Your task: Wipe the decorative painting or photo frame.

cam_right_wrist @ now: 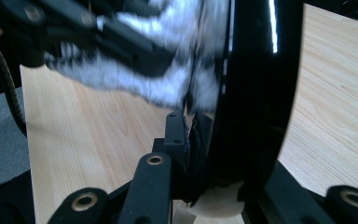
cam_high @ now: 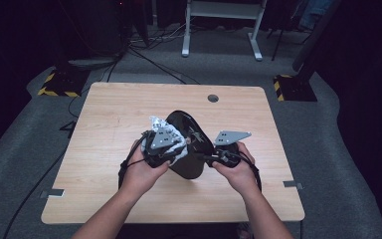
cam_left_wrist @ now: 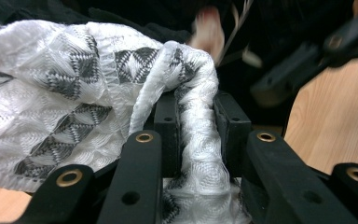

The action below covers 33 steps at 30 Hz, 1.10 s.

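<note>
A white cloth (cam_high: 155,121) with a grey diamond pattern (cam_left_wrist: 51,84) is bunched at the left side of a glossy black rounded item (cam_high: 189,129), held just above the middle of the wooden table (cam_high: 114,109). My left gripper (cam_high: 171,149) is shut on a twisted fold of the cloth (cam_left_wrist: 200,140), which runs down between its jaws. My right gripper (cam_high: 206,157) is shut on the thin edge of the black item (cam_right_wrist: 256,93). In the right gripper view the cloth (cam_right_wrist: 121,79) shows blurred beside that item, with the left gripper on it.
A round cable hole (cam_high: 213,98) sits near the table's far edge. Beyond the table stand a white desk frame (cam_high: 219,30) and two bases with yellow-black stripes (cam_high: 57,89) (cam_high: 291,87). Cables lie on the grey carpet at the left.
</note>
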Available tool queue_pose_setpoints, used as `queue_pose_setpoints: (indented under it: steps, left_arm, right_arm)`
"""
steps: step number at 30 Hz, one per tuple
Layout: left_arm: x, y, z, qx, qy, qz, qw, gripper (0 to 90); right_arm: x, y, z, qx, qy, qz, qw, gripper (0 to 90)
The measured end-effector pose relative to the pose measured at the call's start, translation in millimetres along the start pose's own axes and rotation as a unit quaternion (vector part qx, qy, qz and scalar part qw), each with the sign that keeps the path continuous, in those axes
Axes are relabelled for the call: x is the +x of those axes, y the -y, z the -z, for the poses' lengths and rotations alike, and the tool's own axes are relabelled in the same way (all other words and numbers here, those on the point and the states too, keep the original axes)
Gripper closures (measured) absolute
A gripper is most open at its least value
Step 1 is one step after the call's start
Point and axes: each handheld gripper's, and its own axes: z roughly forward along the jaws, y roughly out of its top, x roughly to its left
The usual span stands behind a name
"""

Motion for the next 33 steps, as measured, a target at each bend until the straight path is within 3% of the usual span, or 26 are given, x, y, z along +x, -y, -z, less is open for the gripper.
queue_pose_setpoints:
  steps: [6, 12, 15, 22, 25, 29, 33]
  left_arm:
    - [-0.6, -4.2, 2.3, 0.007, -0.005, -0.003, 1.0000, 74.6]
    - [-1.0, -26.9, 14.9, -0.016, -0.016, -0.019, 0.9996, 74.6]
    - [0.9, -21.9, 13.6, -0.023, -0.013, -0.019, 0.9995, 74.6]
    - [5.2, 5.3, 0.0, 0.006, -0.009, 0.000, 0.9999, 74.7]
    - [5.8, 11.0, -2.3, 0.004, -0.005, 0.006, 1.0000, 74.8]
    - [4.7, 5.2, 0.4, 0.009, -0.009, 0.001, 0.9999, 74.7]
    - [5.2, -10.8, 9.8, -0.012, -0.015, -0.008, 0.9998, 74.7]
  right_arm:
    - [0.7, -0.9, -0.5, 0.001, 0.000, 0.002, 1.0000, 79.2]
    - [-0.3, -0.2, -0.1, 0.000, -0.002, -0.001, 1.0000, 79.3]
    - [-0.5, 0.0, 0.0, 0.000, -0.002, -0.001, 1.0000, 79.3]
    - [-0.6, 0.0, -0.1, -0.001, -0.002, -0.003, 1.0000, 79.3]
    - [-1.0, 0.0, -0.1, -0.001, -0.003, -0.005, 1.0000, 79.3]
    - [-1.0, -0.3, -0.4, -0.002, -0.004, -0.005, 1.0000, 79.5]
    - [-1.7, -0.1, 0.0, -0.001, -0.005, -0.006, 1.0000, 79.6]
